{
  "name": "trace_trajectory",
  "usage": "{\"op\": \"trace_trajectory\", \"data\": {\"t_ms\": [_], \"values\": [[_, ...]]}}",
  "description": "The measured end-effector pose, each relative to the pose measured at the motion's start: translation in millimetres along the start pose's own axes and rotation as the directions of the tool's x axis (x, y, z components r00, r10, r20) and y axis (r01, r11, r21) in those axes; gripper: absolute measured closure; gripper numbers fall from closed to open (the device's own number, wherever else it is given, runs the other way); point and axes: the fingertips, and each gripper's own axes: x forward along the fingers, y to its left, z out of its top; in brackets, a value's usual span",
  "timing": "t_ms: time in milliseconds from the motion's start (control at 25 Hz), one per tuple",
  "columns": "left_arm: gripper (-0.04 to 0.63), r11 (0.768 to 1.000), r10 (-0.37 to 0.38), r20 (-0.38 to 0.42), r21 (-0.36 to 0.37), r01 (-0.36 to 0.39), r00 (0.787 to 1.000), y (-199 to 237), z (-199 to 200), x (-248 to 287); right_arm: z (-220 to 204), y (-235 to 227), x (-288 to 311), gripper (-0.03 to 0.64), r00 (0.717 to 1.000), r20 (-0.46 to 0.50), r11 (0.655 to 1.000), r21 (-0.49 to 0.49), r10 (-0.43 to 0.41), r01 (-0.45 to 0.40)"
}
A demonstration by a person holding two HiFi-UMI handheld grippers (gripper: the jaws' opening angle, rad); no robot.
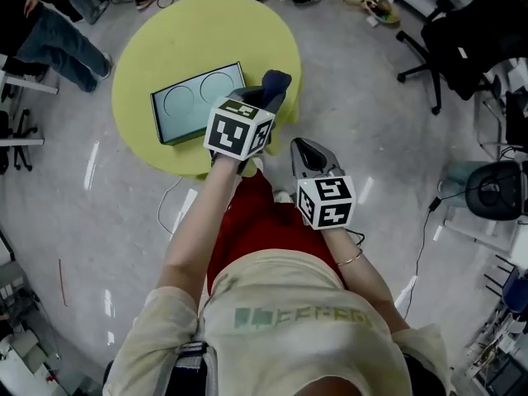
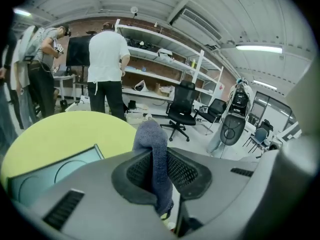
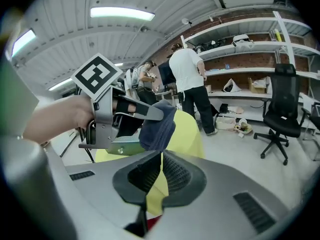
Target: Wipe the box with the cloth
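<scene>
Left gripper view: left gripper point(image 2: 159, 176) pinches the cloth point(image 2: 150, 136), right gripper point(image 3: 161, 170) closed, empty; we should lower the cloth flat onto the box point(image 1: 194, 101), then sweep evenly.

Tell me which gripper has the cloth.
The left gripper: its fingers pinch the dark blue cloth, while the right gripper is shut on nothing.
</scene>
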Motion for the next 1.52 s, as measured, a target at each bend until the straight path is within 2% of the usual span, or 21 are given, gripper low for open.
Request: {"op": "trace_trajectory", "data": {"t_ms": [200,400,640,800,1120,1520], "values": [[0.529,0.999,-0.041,-0.006,0.013,0.041,0.999,40.2,34.8,22.3,32.4,-6.0,50.4,0.578,1.0,-0.001,1.0,0.004,-0.029,0.029],[0.529,0.998,-0.051,-0.025,0.025,0.052,0.998,86.4,57.0,38.6,58.5,-1.8,89.8,0.578,0.999,-0.005,0.999,-0.002,-0.052,0.052],[0.53,0.999,-0.023,-0.045,0.025,0.024,0.999,131.8,64.4,54.9,63.3,5.4,113.4,0.578,0.998,-0.03,0.999,-0.011,-0.048,0.048],[0.53,0.998,0.01,-0.067,0.056,-0.007,0.998,149.2,68.2,64.2,64.4,2.8,120.2,0.578,0.998,-0.039,0.999,-0.008,-0.049,0.049],[0.529,0.972,0.037,-0.207,0.234,0.013,0.978,138.2,37.9,63.9,53.8,3.1,116.6,0.578,0.998,-0.041,0.999,0.006,-0.049,0.049],[0.529,0.966,0.029,-0.263,0.254,0.04,0.964,97.6,10.3,59.3,33.7,-6.2,89.8,0.578,0.998,-0.045,0.999,0.005,-0.037,0.037]]}}
